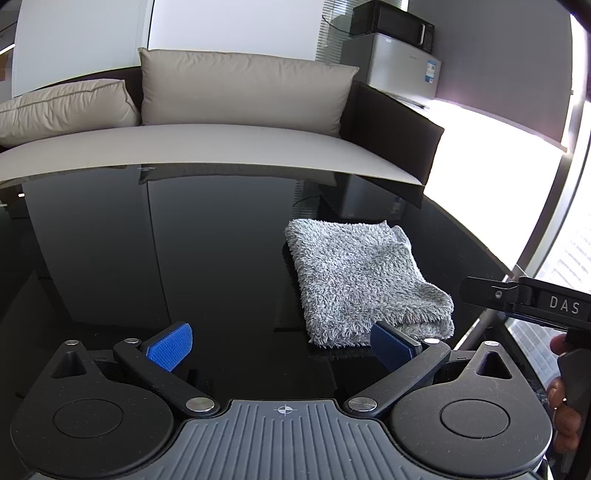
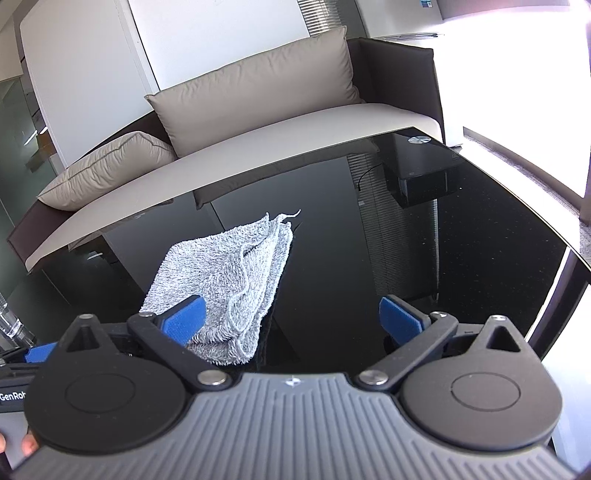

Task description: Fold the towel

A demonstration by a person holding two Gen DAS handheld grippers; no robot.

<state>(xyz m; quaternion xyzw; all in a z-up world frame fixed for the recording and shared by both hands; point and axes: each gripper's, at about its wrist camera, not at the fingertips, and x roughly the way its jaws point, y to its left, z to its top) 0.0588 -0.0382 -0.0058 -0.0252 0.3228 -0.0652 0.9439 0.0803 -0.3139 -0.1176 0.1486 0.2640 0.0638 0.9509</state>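
Observation:
A fluffy grey towel (image 1: 364,280) lies folded in a small rectangle on the glossy black table (image 1: 184,240). It also shows in the right wrist view (image 2: 229,280), with a loose thread at its far corner. My left gripper (image 1: 282,349) is open and empty, just short of the towel's near edge, with its right pad (image 1: 393,349) by the near corner. My right gripper (image 2: 291,323) is open and empty, above the towel's near right edge, its left pad (image 2: 186,321) over the cloth. The right gripper's body shows at the right edge of the left wrist view (image 1: 528,301).
A sofa (image 1: 229,147) with beige cushions (image 1: 240,92) stands just beyond the table's far edge. A small fridge with a microwave (image 1: 395,26) on top stands at the back right. The table's right edge (image 2: 569,258) runs close to a bright window.

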